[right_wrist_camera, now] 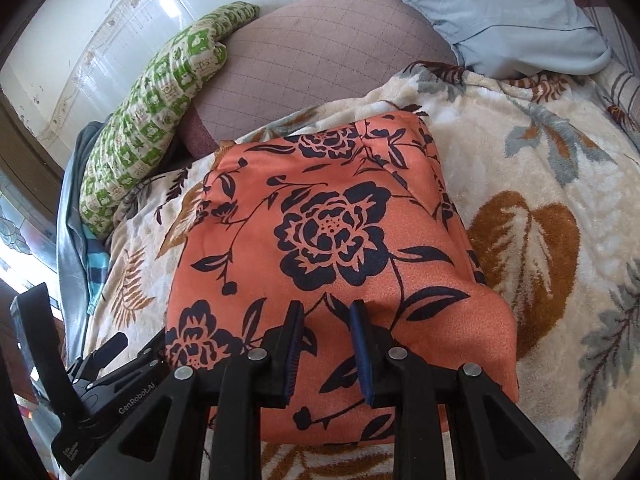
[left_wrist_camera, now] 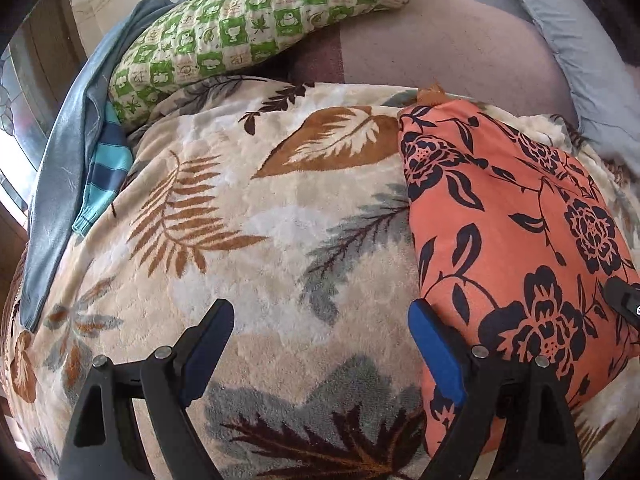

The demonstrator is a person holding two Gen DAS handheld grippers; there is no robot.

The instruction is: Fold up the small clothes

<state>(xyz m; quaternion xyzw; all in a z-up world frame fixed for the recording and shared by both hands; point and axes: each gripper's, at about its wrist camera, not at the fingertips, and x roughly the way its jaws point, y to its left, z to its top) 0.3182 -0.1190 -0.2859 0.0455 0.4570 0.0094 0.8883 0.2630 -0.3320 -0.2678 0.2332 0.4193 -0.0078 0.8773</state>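
The orange floral garment (right_wrist_camera: 328,240) is lying folded on the bed's blanket (left_wrist_camera: 248,216). The left hand-held gripper (left_wrist_camera: 322,320) is hovering wide open beside it; the right hand-held gripper (right_wrist_camera: 326,312) is hanging above it, narrowly parted and empty. Probably next: setting it aside.

Open room lies on the leaf-print blanket (left_wrist_camera: 256,216) left of the orange floral garment (right_wrist_camera: 328,240), where the left tongs (left_wrist_camera: 320,320) stand wide with bare fleece between their fingers. That strip is bounded at the left edge by a grey-blue garment (left_wrist_camera: 60,184) and a striped blue garment (left_wrist_camera: 108,172), and at the far side by a green checked pillow (left_wrist_camera: 256,28). Beyond the garment the quilted mauve bedding (right_wrist_camera: 320,52) is bare. A light blue cloth (right_wrist_camera: 500,12) blocks the far right corner. Right of the garment the blanket runs clear. The right tongs (right_wrist_camera: 326,312) stand narrowly apart over the garment's near edge.
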